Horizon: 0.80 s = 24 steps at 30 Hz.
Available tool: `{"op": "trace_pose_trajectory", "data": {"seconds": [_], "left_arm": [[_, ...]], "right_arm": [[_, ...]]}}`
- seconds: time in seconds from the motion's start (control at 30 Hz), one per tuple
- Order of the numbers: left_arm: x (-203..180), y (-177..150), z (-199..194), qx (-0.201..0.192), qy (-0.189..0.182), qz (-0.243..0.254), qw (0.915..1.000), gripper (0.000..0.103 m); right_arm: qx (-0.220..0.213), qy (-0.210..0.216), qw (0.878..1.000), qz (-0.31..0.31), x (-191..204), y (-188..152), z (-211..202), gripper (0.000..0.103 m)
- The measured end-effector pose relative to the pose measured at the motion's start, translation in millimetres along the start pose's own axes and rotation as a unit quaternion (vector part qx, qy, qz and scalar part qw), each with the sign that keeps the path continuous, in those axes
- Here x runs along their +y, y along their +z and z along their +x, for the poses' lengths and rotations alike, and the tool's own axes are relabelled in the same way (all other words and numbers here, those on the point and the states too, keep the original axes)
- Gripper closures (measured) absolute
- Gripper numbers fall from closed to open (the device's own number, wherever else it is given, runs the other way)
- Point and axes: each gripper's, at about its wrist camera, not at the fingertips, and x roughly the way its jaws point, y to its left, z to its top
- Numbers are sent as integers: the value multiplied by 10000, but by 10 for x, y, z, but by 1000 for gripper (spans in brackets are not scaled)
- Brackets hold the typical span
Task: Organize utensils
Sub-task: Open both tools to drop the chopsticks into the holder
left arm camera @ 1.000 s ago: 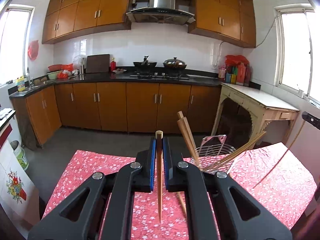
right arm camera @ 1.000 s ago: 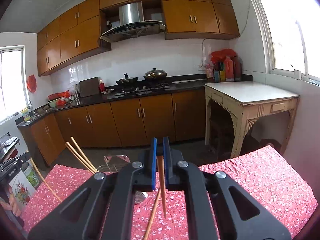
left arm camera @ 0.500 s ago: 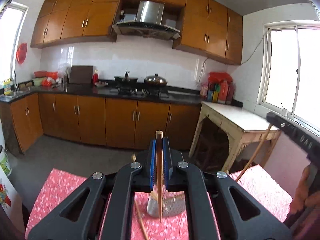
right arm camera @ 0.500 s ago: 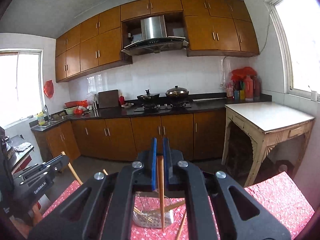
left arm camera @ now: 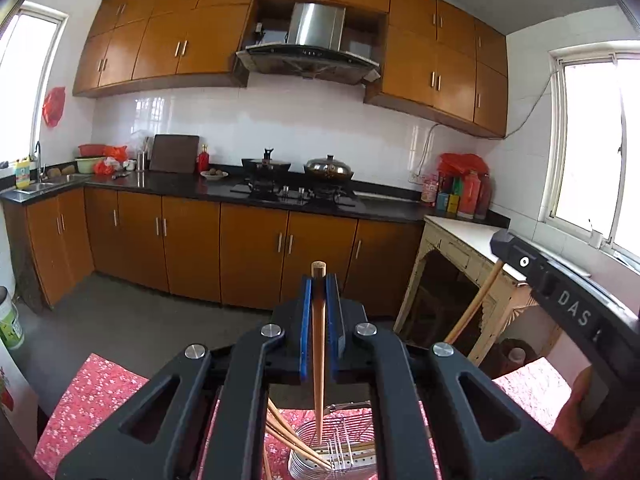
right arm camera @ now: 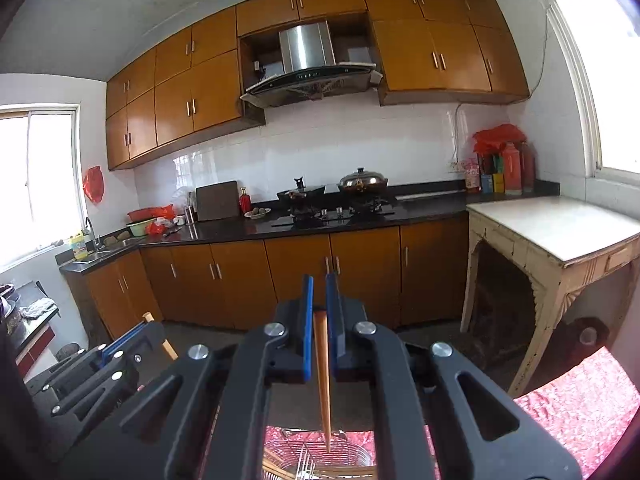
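Both tools have swung in over the red-clothed surface and now hang above the wire basket, ready to drop. The basket already holds several chopsticks leaning inside. The left tool is clamped on one upright chopstick; the right tool grips another chopstick, tip above the basket.

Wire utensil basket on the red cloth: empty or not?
Not empty. The round wire utensil basket already holds several wooden chopsticks leaning over its left rim.
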Motion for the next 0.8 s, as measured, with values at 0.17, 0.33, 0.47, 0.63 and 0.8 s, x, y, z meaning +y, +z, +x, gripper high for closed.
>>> {"op": "trace_pose_trajectory", "data": {"seconds": [0.17,0.33,0.47,0.63,0.8], "left_arm": [[36,-157,227,280,32,12,9996,96],[29,-247,273,487,73,99,9987,96],[73,-214,195,542,173,31,9984,95],[71,-191,8,459,325,100,9984,70],[61,-208,-231,326,464,260,9981,63]], "right_arm": [[405,90,9991,123,-120,-270,314,96],[540,-191,9983,52,-199,-392,369,70],[496,-395,9980,38,-271,-382,294,66],[459,-576,9973,61,-380,-381,101,63],[421,-762,9962,73,-473,-410,-150,62]]}}
